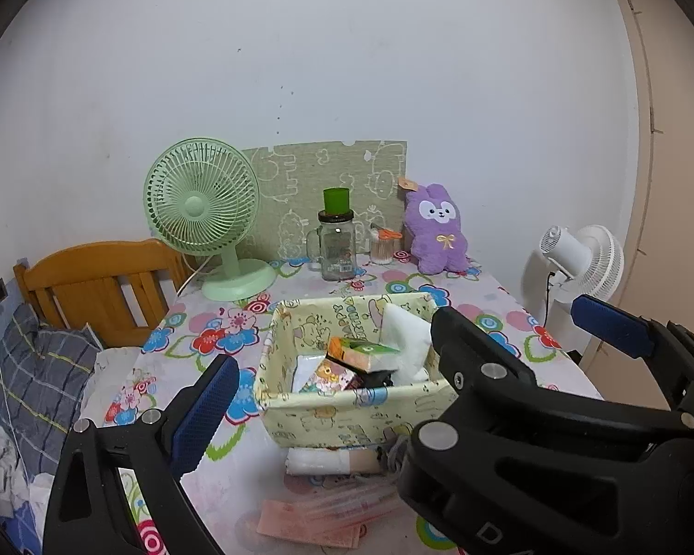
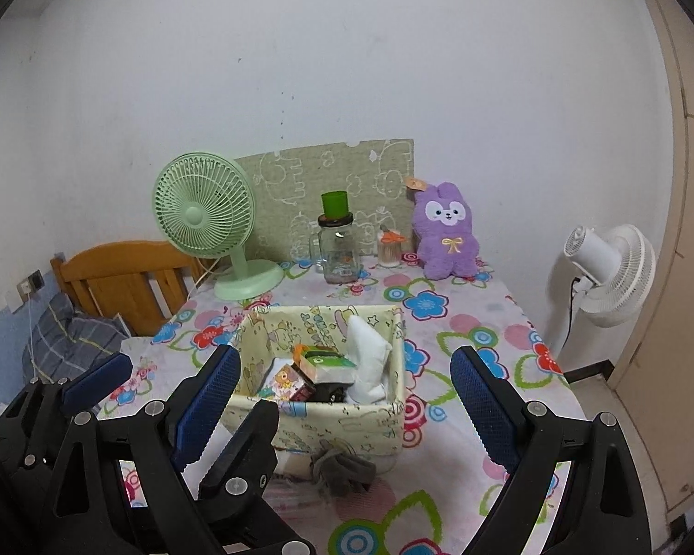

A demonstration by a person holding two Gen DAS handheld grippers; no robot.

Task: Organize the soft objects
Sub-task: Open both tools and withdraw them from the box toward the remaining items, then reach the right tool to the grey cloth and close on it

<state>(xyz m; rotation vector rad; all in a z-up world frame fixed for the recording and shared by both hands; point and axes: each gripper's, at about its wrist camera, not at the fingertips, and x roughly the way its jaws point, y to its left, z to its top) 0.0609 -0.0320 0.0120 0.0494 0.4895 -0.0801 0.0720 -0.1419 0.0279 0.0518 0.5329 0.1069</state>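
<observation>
A pale yellow fabric storage box [image 1: 347, 409] [image 2: 347, 421] sits mid-table and holds a white cloth [image 1: 405, 335] [image 2: 368, 365], a green-orange packet [image 1: 361, 351] [image 2: 321, 360] and small packs. A grey sock-like bundle [image 2: 344, 469] and a white roll [image 1: 319, 460] lie in front of the box. A purple plush bunny [image 1: 435, 231] [image 2: 446, 233] leans at the back. My left gripper [image 1: 328, 393] is open and empty before the box; my right gripper [image 2: 342, 411] is open and empty, with the left one at its left.
A green desk fan [image 1: 203, 203] [image 2: 203, 217], a glass jar with a green cup [image 1: 337, 245] [image 2: 337, 245] and a cotton-swab pot [image 2: 388, 249] stand at the back. A white floor fan [image 2: 610, 273] stands right. A wooden bed head [image 1: 97, 286] is left. Pink packaging [image 1: 310, 520] lies near.
</observation>
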